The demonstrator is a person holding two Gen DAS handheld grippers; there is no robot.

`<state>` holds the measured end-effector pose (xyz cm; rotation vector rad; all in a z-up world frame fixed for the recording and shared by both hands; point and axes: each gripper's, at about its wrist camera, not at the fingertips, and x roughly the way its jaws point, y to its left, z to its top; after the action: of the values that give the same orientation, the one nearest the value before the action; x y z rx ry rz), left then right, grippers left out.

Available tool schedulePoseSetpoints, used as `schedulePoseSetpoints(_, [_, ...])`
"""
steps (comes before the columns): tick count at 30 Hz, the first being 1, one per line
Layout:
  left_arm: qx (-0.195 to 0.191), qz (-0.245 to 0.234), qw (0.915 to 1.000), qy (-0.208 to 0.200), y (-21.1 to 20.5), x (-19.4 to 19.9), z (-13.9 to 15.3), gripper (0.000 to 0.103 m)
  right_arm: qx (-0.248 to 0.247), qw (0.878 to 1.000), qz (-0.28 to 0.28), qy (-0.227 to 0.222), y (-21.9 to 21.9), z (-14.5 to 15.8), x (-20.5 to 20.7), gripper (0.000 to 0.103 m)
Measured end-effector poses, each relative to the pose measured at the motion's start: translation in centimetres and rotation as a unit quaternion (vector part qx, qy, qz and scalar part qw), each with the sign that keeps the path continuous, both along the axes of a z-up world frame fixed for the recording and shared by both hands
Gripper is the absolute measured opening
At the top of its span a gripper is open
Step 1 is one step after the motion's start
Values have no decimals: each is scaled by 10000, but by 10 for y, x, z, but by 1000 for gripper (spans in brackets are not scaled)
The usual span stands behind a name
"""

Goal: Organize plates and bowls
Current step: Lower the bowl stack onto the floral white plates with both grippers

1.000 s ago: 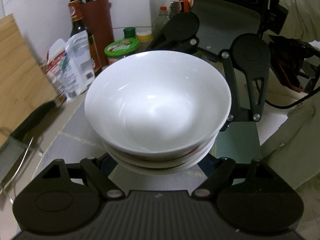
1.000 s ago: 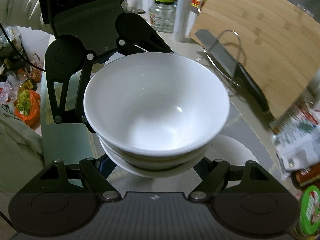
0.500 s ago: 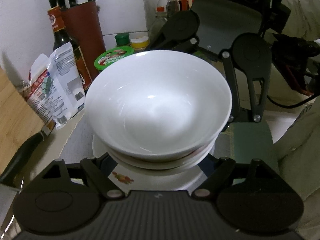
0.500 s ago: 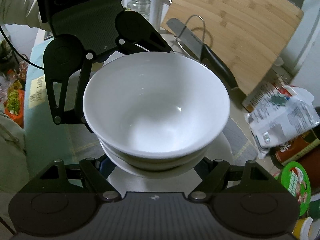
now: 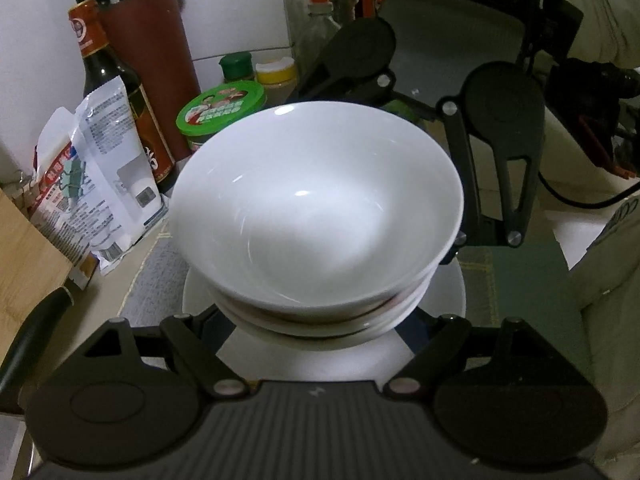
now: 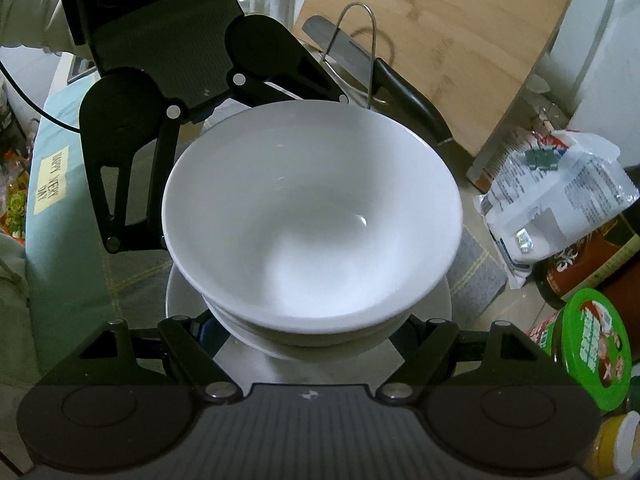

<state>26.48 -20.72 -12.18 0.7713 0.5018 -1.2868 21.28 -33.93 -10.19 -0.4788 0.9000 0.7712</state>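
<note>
two grippers are facing each other across a stack of white bowls (image 5: pixel 316 216), one on each side. the left gripper (image 5: pixel 316 334) is clamping the stack from its side, its fingers running in under the bowl rims and hidden there, so the pads themselves are not showing. the right gripper (image 6: pixel 310 334) is doing the same from the opposite side, clenched on the same stack, its fingertips also tucked out of sight under the rims. in each wrist view the other gripper is showing at the far edge of the bowls.

the stack is sitting just above a white plate (image 5: pixel 448 292), which is lying on a grey mat (image 6: pixel 476 276) on the counter (image 5: pixel 116 280); whether the lowest bowl is touching the plate i cannot tell. the top bowl is empty and upright, with at least two more rims peeking out beneath it.

beside the mat a white bag (image 5: pixel 108 184) is leaning against a dark bottle (image 5: pixel 120 92), and a tub with a green lid (image 5: pixel 220 108) is standing just behind the bowls. a brown knife block (image 5: pixel 152 64) is rising behind the bottle. a wooden board (image 6: pixel 432 36) is propped against the wall, with a black-handled knife (image 6: pixel 404 96) resting in front of it. a pale sleeve (image 5: pixel 600 12) is showing behind the right gripper.
</note>
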Motion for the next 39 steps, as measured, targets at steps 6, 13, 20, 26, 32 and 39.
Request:
schedulePoseSetpoints(6, [54, -10, 10000, 19, -2, 4, -2, 84, 15, 10000, -28, 36, 0, -4, 1, 84])
schedulePoseSetpoints(13, [131, -20, 9999, 34, -3, 7, -4, 84, 49, 9999, -46, 80, -1, -6, -1, 84])
schedulePoseSetpoints(20, [183, -14, 9998, 75, -6, 9, -5, 84, 57, 9999, -67, 118, -1, -9, 0, 84])
schedulePoseSetpoints(26, [228, 0, 9996, 136, -7, 11, -8, 84, 20, 9999, -74, 145, 0, -10, -1, 84])
schedulePoseSetpoints(32, [253, 20, 9995, 187, -8, 13, -12, 84, -41, 9999, -77, 141, 2, -14, -2, 84])
schedulePoseSetpoints(39, [174, 86, 9994, 298, -6, 15, -12, 85, 79, 10000, -44, 13, 2, -11, -3, 98])
